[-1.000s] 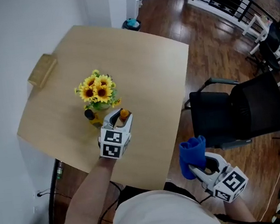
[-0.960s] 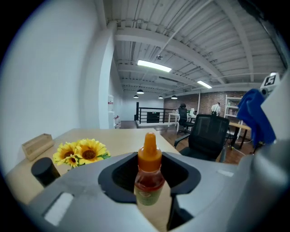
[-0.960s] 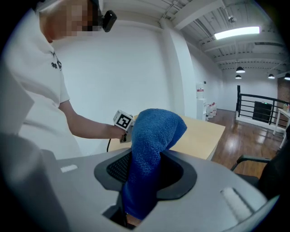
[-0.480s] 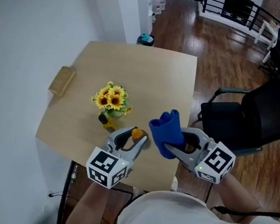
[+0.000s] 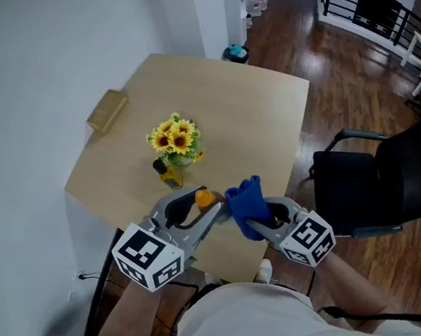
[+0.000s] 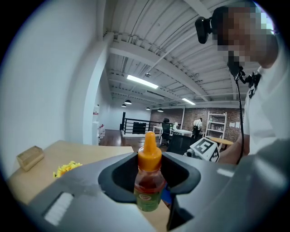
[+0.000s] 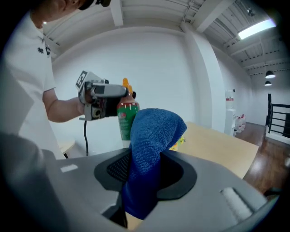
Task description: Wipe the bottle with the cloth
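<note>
A small sauce bottle [image 6: 148, 177] with an orange cap [image 5: 203, 198] and green label stands upright between the jaws of my left gripper [image 5: 200, 206], which is shut on it and holds it above the table's near edge. In the right gripper view the bottle [image 7: 126, 113] shows to the left, just behind the cloth. A blue cloth [image 7: 148, 154] is pinched in my right gripper [image 5: 257, 222], bunched and standing up from the jaws. In the head view the cloth [image 5: 247, 204] sits right beside the bottle, touching or nearly so.
A light wooden table [image 5: 258, 119] carries a vase of sunflowers [image 5: 176, 139], a dark-capped bottle [image 5: 167, 172] beside it, and a wooden block [image 5: 107, 110] at the far left corner. A black office chair [image 5: 380, 181] stands to the right on the wood floor.
Both grippers have drawn together over the table's near edge. The right gripper came up from low right with the cloth, and the cloth now sits against the held bottle.
</note>
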### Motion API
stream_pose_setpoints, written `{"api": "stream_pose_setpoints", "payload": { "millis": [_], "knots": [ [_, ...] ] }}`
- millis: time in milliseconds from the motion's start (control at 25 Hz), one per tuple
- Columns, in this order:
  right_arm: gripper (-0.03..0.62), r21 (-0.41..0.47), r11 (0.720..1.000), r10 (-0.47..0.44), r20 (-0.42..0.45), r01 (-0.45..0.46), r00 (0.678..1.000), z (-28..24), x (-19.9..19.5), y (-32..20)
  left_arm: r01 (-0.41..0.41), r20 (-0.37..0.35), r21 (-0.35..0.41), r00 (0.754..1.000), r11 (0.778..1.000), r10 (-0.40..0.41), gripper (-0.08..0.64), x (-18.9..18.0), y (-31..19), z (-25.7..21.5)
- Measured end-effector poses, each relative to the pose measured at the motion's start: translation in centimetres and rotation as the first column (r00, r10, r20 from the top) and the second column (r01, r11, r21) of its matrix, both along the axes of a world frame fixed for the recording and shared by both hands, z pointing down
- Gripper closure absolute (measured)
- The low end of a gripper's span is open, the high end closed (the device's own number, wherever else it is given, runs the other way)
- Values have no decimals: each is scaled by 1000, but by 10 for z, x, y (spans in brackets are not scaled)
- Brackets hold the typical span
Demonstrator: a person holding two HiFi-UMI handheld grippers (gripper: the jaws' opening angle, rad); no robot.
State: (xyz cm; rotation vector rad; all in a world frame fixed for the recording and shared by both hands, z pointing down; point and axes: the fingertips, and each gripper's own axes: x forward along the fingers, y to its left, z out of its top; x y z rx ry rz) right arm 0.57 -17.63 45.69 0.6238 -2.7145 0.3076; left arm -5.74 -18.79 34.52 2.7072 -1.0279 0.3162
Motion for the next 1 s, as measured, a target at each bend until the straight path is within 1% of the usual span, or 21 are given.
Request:
{"api": "stream_pose_setpoints", "payload": {
  "millis": [120,200,240,280,360,440,520,600,760,920,1000],
  "knots": [
    [439,-45,999,3,-28,-4,1000,28,15,5,31,5,7,999,999,-31,402,0,1,-4],
    [439,-53,999,9,-21,-10,1000,30,23,8,55,16,8,998,998,-55,402,0,-1,-3],
    [439,-43,999,8,-11,-8,1000,24,26,12,65,21,5,998,998,-65,402,0,-2,-1],
    [439,-18,1000,-2,-2,2,1000,12,27,16,72,25,0,997,997,-72,402,0,-3,2],
    [439,77,995,-59,-5,59,998,-22,24,30,83,31,-13,996,996,-82,402,2,-2,7],
    [439,170,975,-138,-27,140,990,-52,15,45,89,36,-23,995,996,-88,402,6,-1,11],
    [439,196,964,-180,-22,181,983,-67,6,55,90,35,-28,995,996,-89,402,12,0,14],
    [439,183,965,-188,-21,189,982,-62,0,59,85,23,-28,996,996,-84,402,18,2,12],
    [439,114,979,-168,-22,170,985,-20,-1,60,74,-3,-18,997,997,-74,402,26,5,1],
    [439,35,985,-163,-106,168,981,27,14,63,77,-10,-2,997,997,-78,402,23,8,-11],
    [439,0,987,-159,-126,160,979,39,24,62,84,3,12,996,996,-84,402,19,9,-15]
  ]
}}
